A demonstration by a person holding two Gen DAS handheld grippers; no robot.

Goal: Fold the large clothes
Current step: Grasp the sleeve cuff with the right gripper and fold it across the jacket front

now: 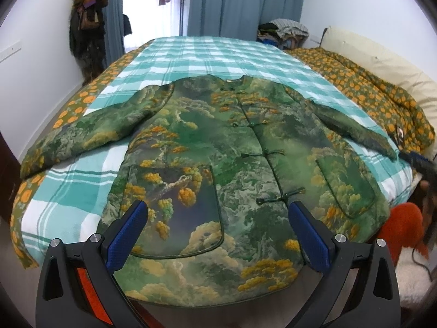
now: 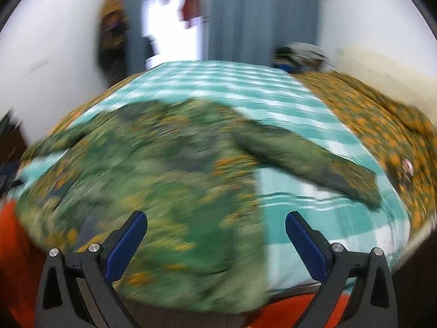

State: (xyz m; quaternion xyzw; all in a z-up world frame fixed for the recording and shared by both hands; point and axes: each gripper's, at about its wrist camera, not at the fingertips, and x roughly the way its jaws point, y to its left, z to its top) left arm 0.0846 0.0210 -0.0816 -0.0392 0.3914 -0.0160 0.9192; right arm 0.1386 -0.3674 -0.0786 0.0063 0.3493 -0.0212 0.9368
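A large green padded jacket (image 1: 218,147) with a cloud and orange tree print lies flat, front up, on the teal checked bed cover (image 1: 213,54). Both sleeves spread out to the sides, and its hem hangs at the near bed edge. My left gripper (image 1: 218,213) stands open over the lower front, with nothing between its blue pads (image 1: 131,227). The right wrist view is blurred by motion. There the jacket (image 2: 153,180) fills the left, its right sleeve (image 2: 308,158) stretches across the cover, and my right gripper (image 2: 215,224) is open and empty above the jacket's right hem.
A rumpled orange-patterned quilt (image 1: 368,90) lies along the bed's right side against cream pillows (image 1: 382,54). A clothes pile (image 1: 284,32) sits at the far corner. Garments hang on the left wall (image 1: 87,27). Blue curtains (image 1: 240,2) frame a window. Something orange (image 1: 404,227) lies by the bed's right edge.
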